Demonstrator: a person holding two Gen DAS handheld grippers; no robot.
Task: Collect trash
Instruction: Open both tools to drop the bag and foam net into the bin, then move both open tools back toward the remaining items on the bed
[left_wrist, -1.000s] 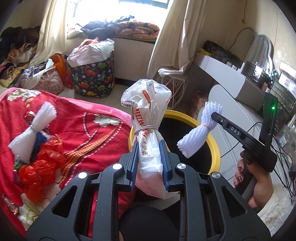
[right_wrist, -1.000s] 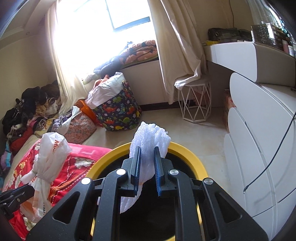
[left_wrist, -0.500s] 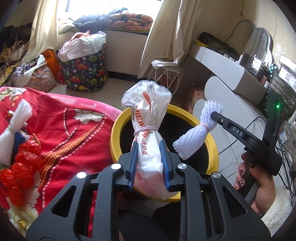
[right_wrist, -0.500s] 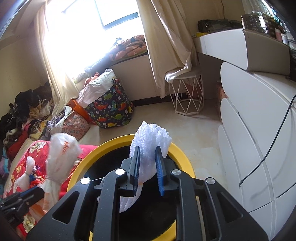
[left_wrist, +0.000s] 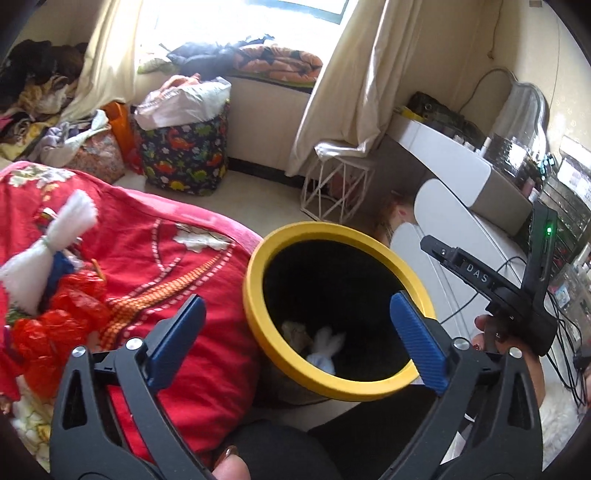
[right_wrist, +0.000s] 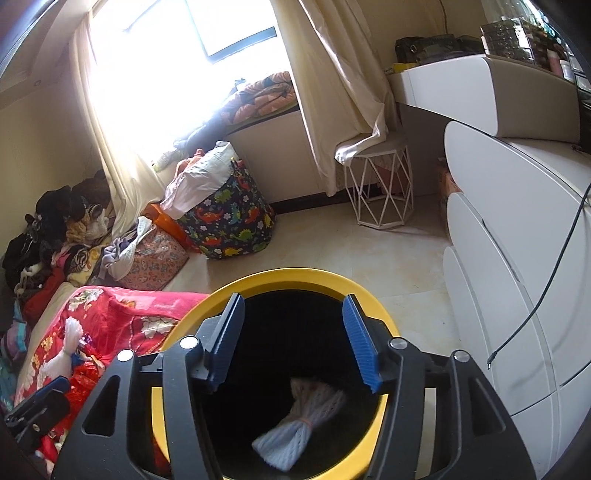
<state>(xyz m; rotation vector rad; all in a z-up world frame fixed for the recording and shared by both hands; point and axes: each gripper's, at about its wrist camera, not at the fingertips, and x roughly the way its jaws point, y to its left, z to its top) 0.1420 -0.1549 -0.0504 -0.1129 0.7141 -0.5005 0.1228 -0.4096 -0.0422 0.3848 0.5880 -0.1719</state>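
Note:
A black bin with a yellow rim (left_wrist: 255, 295) stands beside the bed. My left gripper (left_wrist: 295, 306) hangs over its near edge, and its jaws are opening wide with nothing between them. My right gripper (right_wrist: 292, 301) hovers over the same bin rim (right_wrist: 295, 275). Its jaws are also opening and are empty. A white foam net (right_wrist: 295, 432) lies at the bottom of the bin, where the left wrist view also shows the foam net (left_wrist: 325, 347) next to a pale crumpled shape (left_wrist: 295, 328). Another white foam bundle (left_wrist: 48, 240) and a red plastic bag (left_wrist: 55, 325) rest on the red blanket (left_wrist: 166, 258).
A dinosaur-print basket (right_wrist: 229, 218) full of laundry and a white wire stool (right_wrist: 380, 192) stand under the window. White drawers (right_wrist: 517, 258) with a dangling cable (right_wrist: 535, 295) line the right side. A person's hand (left_wrist: 517, 362) holds the right gripper.
Both grippers have opened. The tied white plastic bag has left the left gripper and the foam net has left the right one. The net now lies inside the bin.

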